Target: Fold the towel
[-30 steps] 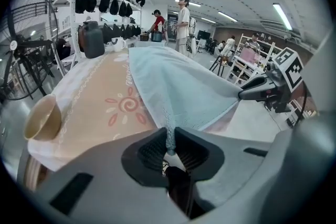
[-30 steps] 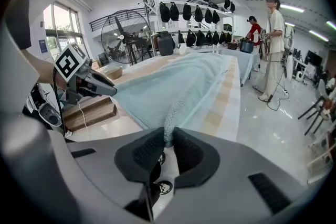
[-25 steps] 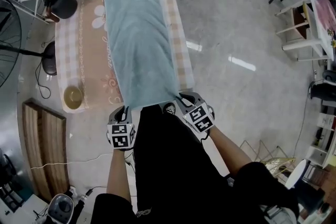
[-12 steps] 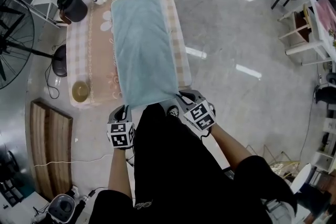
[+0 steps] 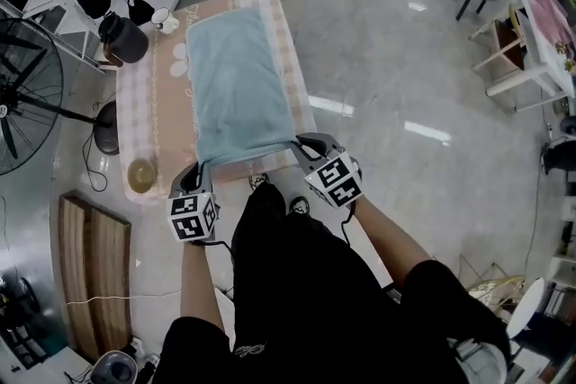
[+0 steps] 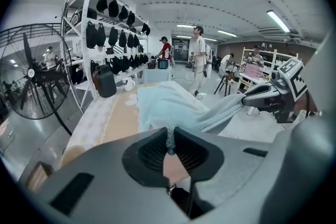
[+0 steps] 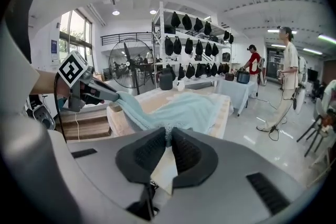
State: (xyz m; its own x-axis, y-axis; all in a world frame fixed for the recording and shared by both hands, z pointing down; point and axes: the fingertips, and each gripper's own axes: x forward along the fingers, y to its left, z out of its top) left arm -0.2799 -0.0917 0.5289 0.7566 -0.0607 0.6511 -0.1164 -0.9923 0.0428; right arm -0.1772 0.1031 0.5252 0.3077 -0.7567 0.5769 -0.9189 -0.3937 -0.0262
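Left hand-held gripper (image 5: 200, 168) clamped on towel (image 5: 238, 76) corner, right hand-held gripper (image 5: 298, 143) jaws just closing tighter on the other corner, near edge raised between them, rest lying beyond on the surface (image 5: 148, 117)

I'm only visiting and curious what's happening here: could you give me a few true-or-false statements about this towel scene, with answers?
1. The left gripper and the right gripper each pinch a near corner of the towel. True; the right gripper's jaws have just been closing on it.
2. The whole towel hangs in the air. False: only its near edge is lifted; the rest lies on the table.
3. A bowl sits on the table left of the towel. True.
4. The black jug stands on the towel. False: it stands apart, at the table's far left corner.
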